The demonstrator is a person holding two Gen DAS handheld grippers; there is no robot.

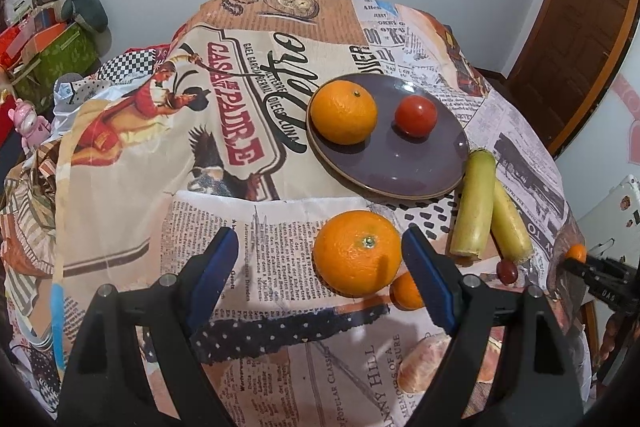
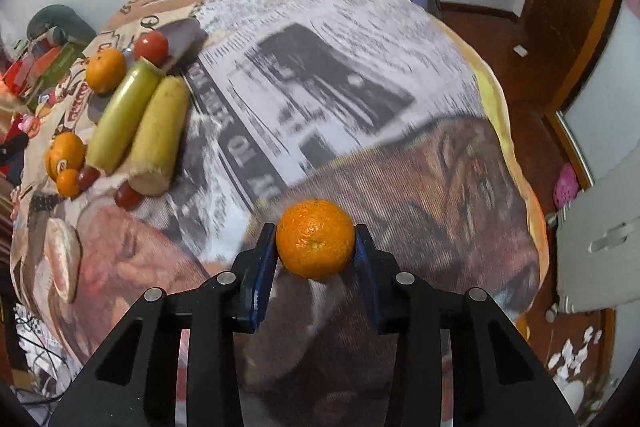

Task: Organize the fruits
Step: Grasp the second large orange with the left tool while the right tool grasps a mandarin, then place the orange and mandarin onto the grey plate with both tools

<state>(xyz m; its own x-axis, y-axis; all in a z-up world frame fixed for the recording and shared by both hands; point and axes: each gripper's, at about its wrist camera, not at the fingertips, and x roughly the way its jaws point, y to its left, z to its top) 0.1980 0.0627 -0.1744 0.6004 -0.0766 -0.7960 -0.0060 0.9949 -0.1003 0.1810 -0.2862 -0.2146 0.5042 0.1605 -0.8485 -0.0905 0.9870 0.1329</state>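
— While the left claw [image 1: 320, 267] hangs spread wide with nothing between its pads, where's the fruit?

— One large round orange [image 1: 357, 253] lies on the newsprint-patterned cloth [image 1: 200, 155] just ahead of it; a second orange and a red tomato [image 1: 415, 115] sit on the purple plate [image 1: 400, 163] mid-counter.

— And rightward?

— The right claw [image 2: 315, 247] is clenched on a small orange mandarin [image 2: 315, 239] near the counter's right edge.

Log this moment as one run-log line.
left hand-held gripper: open, jaws either side of large orange | right hand-held gripper: shut on small orange | plate: orange, tomato
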